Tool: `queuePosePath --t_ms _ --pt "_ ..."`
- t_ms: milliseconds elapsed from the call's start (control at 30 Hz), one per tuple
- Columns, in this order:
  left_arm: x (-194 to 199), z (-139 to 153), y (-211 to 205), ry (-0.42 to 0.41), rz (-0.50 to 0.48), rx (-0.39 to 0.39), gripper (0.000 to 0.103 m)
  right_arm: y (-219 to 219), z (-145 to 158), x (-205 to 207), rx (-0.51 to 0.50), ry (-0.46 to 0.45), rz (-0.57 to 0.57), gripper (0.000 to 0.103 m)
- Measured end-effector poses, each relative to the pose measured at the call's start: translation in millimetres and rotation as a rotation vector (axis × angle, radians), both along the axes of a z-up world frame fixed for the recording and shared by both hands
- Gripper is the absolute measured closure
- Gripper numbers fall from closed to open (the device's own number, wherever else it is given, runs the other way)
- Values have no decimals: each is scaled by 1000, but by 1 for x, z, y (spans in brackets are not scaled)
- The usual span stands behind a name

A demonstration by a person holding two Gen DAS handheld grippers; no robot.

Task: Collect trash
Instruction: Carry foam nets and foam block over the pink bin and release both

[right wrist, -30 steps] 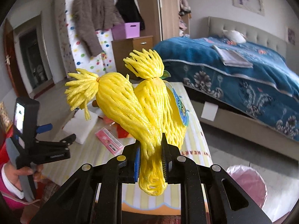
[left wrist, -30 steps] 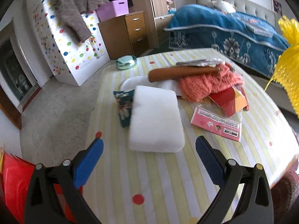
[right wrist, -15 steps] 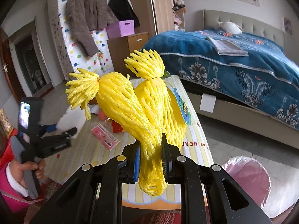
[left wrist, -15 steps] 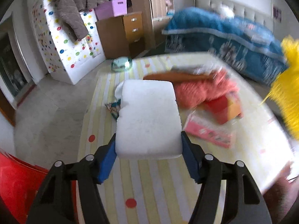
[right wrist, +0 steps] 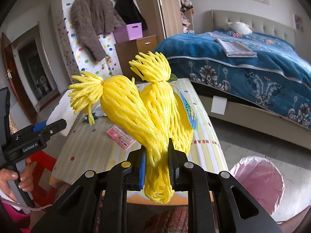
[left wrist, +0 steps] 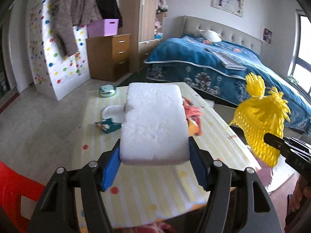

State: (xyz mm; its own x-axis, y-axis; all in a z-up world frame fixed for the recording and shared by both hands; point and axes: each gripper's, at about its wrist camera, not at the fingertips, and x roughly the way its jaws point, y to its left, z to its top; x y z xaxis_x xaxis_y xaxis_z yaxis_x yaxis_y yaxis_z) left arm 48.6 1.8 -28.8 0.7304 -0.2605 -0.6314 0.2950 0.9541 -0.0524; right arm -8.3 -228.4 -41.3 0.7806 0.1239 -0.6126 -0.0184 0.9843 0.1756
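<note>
White foam block (left wrist: 154,124) clamped in left tongs (left wrist: 154,168); right tongs (right wrist: 157,171) grip yellow foam netting (right wrist: 147,116).

Soft daylight, fisheye-bent edges, slight blur

The foam block (left wrist: 154,122) hides most of the orange wrappers (left wrist: 192,114) behind it. The red stool (left wrist: 13,192) is cut off at the left edge. The yellow netting (right wrist: 147,114) covers part of the table (right wrist: 93,147).

Daylit bedroom: blue-quilted bed (left wrist: 223,66), wooden drawer chest (left wrist: 108,56), grey floor (left wrist: 38,120).
</note>
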Motion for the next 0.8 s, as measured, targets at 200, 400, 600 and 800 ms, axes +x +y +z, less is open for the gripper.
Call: queuePosePath --t_ms 200,400,600,800 --pt "-19 -6 -48 3 -117 20 39 -24 2 -23 -5 -3 -61 84" --pt "-28 -9 -108 3 -272 49 39 -64 1 -52 -17 3 -165 84" --pt "-31 -6 -179 -28 -426 63 39 -112 -10 -85 -21 32 -298 83" --pt "-45 -20 -253 -21 -582 72 38 -158 -22 -113 -7 58 -419 83"
